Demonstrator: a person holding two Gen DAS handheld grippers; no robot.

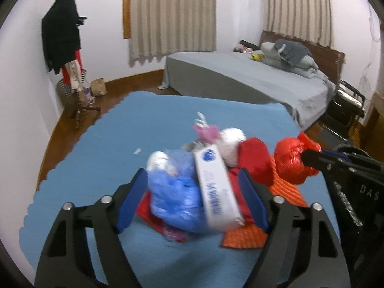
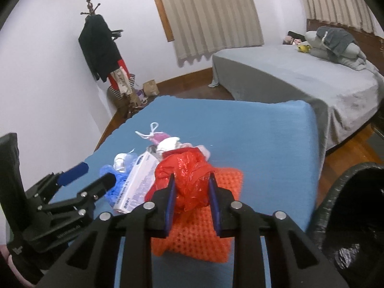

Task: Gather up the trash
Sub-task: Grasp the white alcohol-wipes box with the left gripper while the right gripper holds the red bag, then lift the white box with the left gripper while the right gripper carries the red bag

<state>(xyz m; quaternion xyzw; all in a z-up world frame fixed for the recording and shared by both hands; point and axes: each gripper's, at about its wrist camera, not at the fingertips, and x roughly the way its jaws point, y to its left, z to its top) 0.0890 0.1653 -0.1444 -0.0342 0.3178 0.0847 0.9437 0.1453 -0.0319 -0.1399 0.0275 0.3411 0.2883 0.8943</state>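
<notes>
1. Right tool [image 2: 192, 192] is squeezed down narrow on a crumpled red plastic bag [image 2: 189, 180]; both blue pads press into its sides, so it's properly gripped.
2. Left tool [image 1: 192, 199] is fairly wide. A blue plastic bag [image 1: 175, 199] and a white carton [image 1: 216, 189] sit between its fingers [image 1: 133, 199], but the pads aren't pinching either one as far as I can see (that view is blurry).
3. The rest of the trash is one heap on the blue bench [image 2: 264, 144], toward its near side: an orange mesh mat [image 2: 204, 235] under the red bag, plus pink and white bits behind.
4. A black-lined bin [image 2: 355, 216] sits just off the bench's right edge, close to the right tool.
5. Room-wise: the far half of the bench is bare, and so is the strip along its left edge. A grey bed [image 2: 300, 76] lies beyond the far right corner, and a coat rack [image 2: 100, 48] stands past the far left corner by the wall.
</notes>
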